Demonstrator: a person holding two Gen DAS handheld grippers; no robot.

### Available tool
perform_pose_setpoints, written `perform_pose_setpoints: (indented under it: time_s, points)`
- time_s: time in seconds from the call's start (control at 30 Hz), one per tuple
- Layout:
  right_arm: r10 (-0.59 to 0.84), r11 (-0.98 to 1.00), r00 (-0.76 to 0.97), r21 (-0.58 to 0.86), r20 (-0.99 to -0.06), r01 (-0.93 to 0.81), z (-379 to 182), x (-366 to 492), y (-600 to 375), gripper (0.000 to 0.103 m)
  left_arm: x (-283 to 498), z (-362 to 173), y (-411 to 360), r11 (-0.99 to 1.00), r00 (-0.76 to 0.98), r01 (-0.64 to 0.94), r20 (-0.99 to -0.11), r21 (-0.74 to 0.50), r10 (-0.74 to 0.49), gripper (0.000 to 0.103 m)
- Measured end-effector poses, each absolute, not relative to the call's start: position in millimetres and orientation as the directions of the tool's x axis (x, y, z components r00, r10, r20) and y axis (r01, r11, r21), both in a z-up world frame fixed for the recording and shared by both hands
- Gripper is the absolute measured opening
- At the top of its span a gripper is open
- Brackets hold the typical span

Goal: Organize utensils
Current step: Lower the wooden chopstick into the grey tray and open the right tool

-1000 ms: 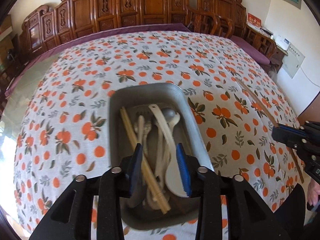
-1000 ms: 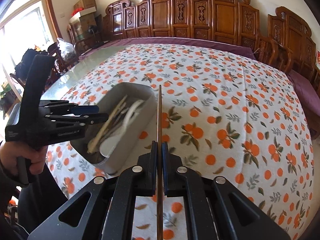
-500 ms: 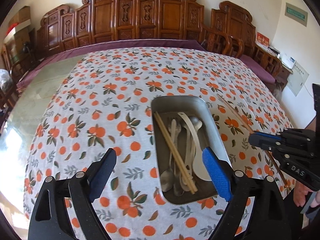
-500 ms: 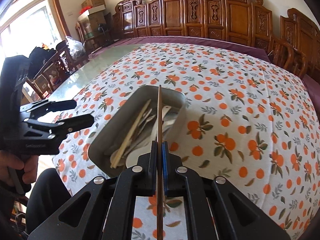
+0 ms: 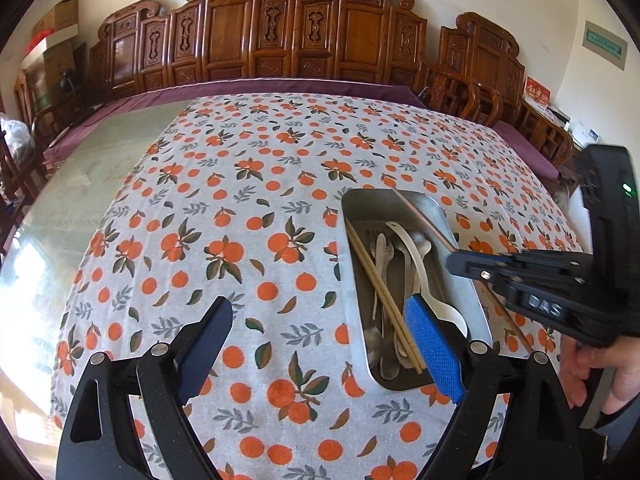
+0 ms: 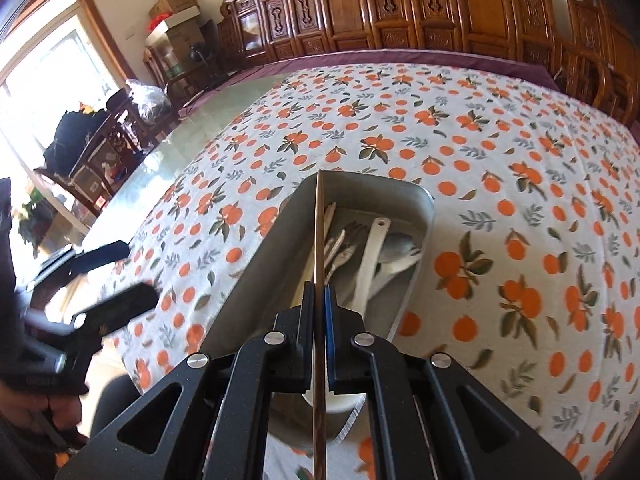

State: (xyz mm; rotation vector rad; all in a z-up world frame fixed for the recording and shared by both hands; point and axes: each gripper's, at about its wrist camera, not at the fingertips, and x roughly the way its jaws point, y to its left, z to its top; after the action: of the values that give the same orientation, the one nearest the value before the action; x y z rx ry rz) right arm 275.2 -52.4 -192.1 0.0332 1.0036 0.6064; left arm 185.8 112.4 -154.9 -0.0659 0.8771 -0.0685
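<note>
A grey metal tray (image 5: 466, 312) (image 6: 427, 216) sits on the orange-print tablecloth and holds a pair of wooden chopsticks (image 5: 380, 292), metal forks and spoons (image 6: 340, 248) and white spoons (image 5: 418, 256) (image 6: 370, 264). My right gripper (image 6: 319, 296) is shut on a single brown chopstick (image 6: 319, 224) and holds it above the tray, its tip over the far rim; it also shows in the left wrist view (image 5: 460, 258) with the chopstick (image 5: 420, 216). My left gripper (image 5: 316, 340) is open and empty, just left of the tray's near end; it shows in the right wrist view (image 6: 108, 280).
The tablecloth (image 5: 248, 208) covers a large glass-topped table; bare glass (image 5: 80, 184) lies to the left. Carved wooden chairs (image 5: 304, 36) line the far side and the right. Boxes (image 6: 176, 8) are stacked in the back corner.
My left gripper opened, pulled back and moved left off the tray. My right gripper carried the chopstick leftward over the tray.
</note>
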Motion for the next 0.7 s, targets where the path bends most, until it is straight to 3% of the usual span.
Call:
perform_pose_setpoints:
  time_s: [0.7]
  points:
    - [0.420, 0.885, 0.363, 0.287, -0.832, -0.366, -239.3, 309.8, -15.9, 0.006, 183.5, -155.9, 121.8, 0.996, 0.637, 0.027, -0.767, -0.083, -0.081, 0.085]
